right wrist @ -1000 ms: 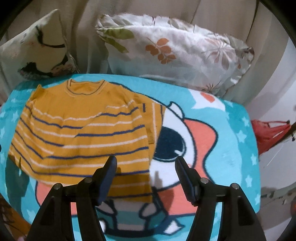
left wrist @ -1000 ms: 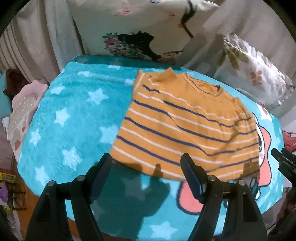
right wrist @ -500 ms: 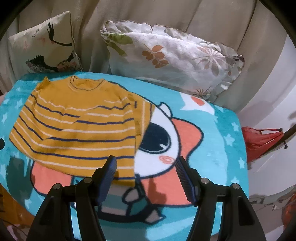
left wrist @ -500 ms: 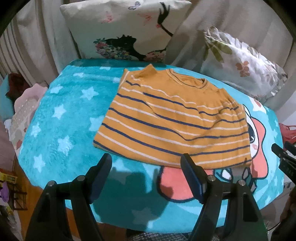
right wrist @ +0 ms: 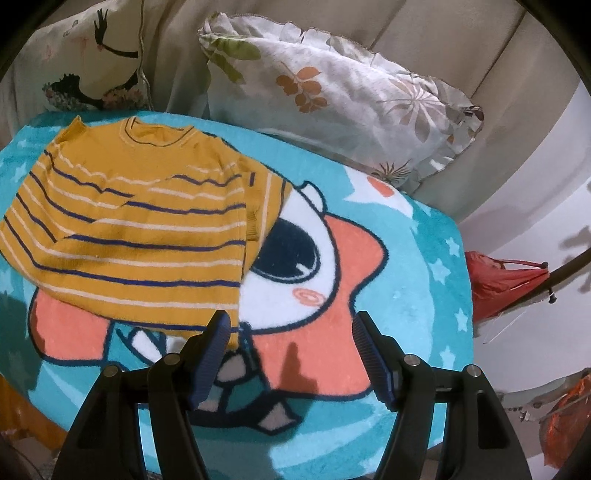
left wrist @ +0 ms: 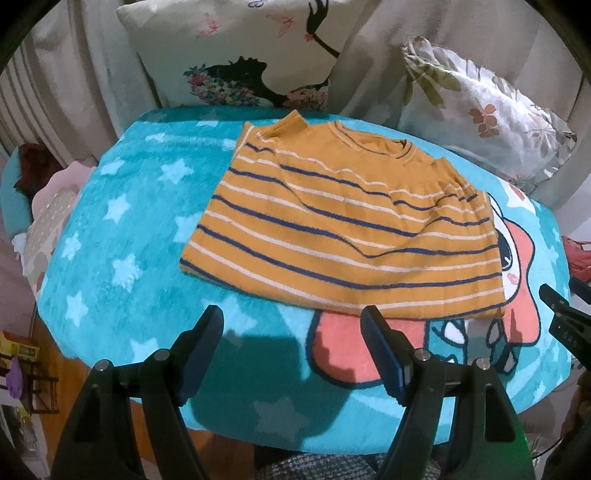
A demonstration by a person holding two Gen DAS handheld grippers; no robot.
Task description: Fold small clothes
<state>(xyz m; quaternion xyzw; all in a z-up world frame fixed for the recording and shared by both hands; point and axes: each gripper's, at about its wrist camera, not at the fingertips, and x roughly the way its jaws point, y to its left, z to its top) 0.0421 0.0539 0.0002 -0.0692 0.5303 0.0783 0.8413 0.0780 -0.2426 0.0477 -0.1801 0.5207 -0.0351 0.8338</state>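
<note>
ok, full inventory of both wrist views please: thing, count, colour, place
sweater: 1, mustard with navy and white stripes, flat on the blanket, sleeves folded in
blanket: 1, teal with stars and a cartoon figure, covering the surface
bird-print cushion: 1, cream, behind the blanket
leaf-print pillow: 1, white, behind the blanket, right side
red bag: 1, right of the blanket
left hand-held gripper: black, open, near the sweater hem
right hand-held gripper: black, open, at the hem's right corner

Beige couch back (right wrist: pixel 424 33) up ahead of the jaws, two printed cushions (left wrist: pixel 236 48) (right wrist: pixel 332 99) leaning on it, turquoise star blanket (left wrist: pixel 122 229) underneath.
</note>
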